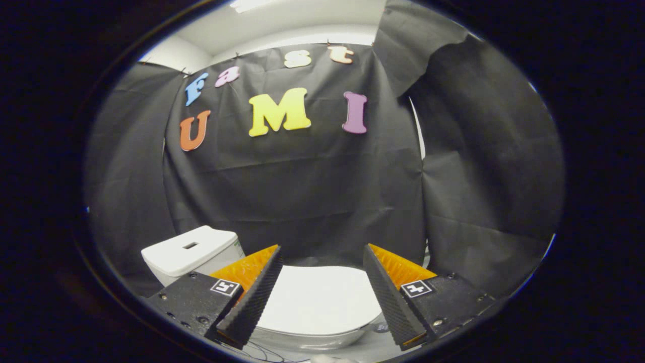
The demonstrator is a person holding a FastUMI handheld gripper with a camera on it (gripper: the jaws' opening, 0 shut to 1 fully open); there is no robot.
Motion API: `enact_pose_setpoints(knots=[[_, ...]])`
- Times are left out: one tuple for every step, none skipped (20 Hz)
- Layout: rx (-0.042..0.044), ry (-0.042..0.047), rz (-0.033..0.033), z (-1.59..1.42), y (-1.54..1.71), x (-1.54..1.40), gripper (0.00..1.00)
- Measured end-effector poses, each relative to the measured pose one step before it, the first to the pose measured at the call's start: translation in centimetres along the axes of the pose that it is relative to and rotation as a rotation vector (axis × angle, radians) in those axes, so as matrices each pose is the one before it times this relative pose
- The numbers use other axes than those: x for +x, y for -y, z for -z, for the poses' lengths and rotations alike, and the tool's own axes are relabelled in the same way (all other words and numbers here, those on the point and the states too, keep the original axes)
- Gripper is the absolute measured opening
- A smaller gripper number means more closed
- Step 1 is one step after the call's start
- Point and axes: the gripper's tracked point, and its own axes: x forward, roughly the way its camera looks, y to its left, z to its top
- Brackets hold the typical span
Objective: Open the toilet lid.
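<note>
Gripper view: the gripper has its fingers spread wide, holding nothing. Between them and just ahead lies the white toilet lid, down flat on the bowl; no finger touches it. At about 10 o'clock from the left finger stands the white tank, with a small slot on top. Black cloth hangs beyond, at 12 o'clock, as the wall behind the toilet.

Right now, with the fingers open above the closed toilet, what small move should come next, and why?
Probably lower the open gripper toward the front rim of the flat white toilet lid. The lid lies closed between the spread fingers and nothing is gripped yet. The white cistern stands beyond, beside one finger.
</note>
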Motion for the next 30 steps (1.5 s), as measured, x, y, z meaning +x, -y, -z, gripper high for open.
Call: enact_pose_setpoints(knots=[[0.05027,-0.02369,-0.00749,0.595,0.929,1.191,1.0],[0.03724,-0.01546,0.00272,0.462,0.814,0.869,1.0],[0.03165,-0.01785,0.00182,0.516,1.141,1.007,1.0],[0.02464,-0.01668,0.00336,0.669,1.019,0.869,1.0],[0.02109,-0.01591,-0.00494,0.715,0.99,0.906,0.99],[0.01783,-0.01453,0.00016,0.557,0.872,0.677,0.98],[0.02157,-0.01679,0.00671,0.54,1.061,0.579,0.98],[0.01989,-0.02199,0.00127,0.699,1.083,0.586,0.99],[0.02187,-0.02042,0.00705,0.872,1.192,0.434,1.0],[0.02993,-0.01908,0.01257,0.665,1.298,0.498,1.0],[0.03074,-0.02029,0.00729,0.881,1.233,0.511,1.0],[0.0424,-0.03501,0.01475,1.14,1.321,0.583,1.0],[0.04313,-0.02013,-0.00056,0.753,1.066,0.736,1.0],[0.0662,-0.02274,0.0051,0.779,1.121,0.83,1.0],[0.06668,-0.02162,-0.00572,0.833,0.927,0.594,1.0],[0.0612,-0.02972,-0.0006,0.99,1.239,0.286,0.99],[0.05143,-0.02145,0.00211,0.678,1.207,0.203,0.99],[0.04446,-0.00963,0.00493,0.321,1.09,-0.075,0.99],[0.03256,-0.00441,-0.00153,0.08,0.833,0.07,0.99],[0.02165,0.00215,-0.00489,-0.126,0.519,-0.099,0.99],[0.01305,-0.00226,0.00147,0.11,0.38,-0.178,0.99],[0.01018,-0.00324,0.00096,0.01,0.429,-0.259,0.98],[0.01171,-0.00061,-0.00173,0.035,0.262,-0.192,0.98],[0.01818,-0.00529,-0.00421,0.016,0.228,-0.099,0.98],[0.02232,-0.01134,0.00276,0.143,0.259,0.034,0.98],[0.02127,-0.01476,0.00084,0.39,0.512,-0.028,0.98],[0.01994,-0.01684,0.00298,0.286,0.561,0.064,0.97],[0.01323,-0.01475,-0.00196,0.381,0.685,-0.426,0.97],[0.0085,-0.0097,-0.00524,0.166,0.458,-0.228,0.96],[0.00753,-0.01114,-0.00302,0.239,0.437,-0.185,0.96]])
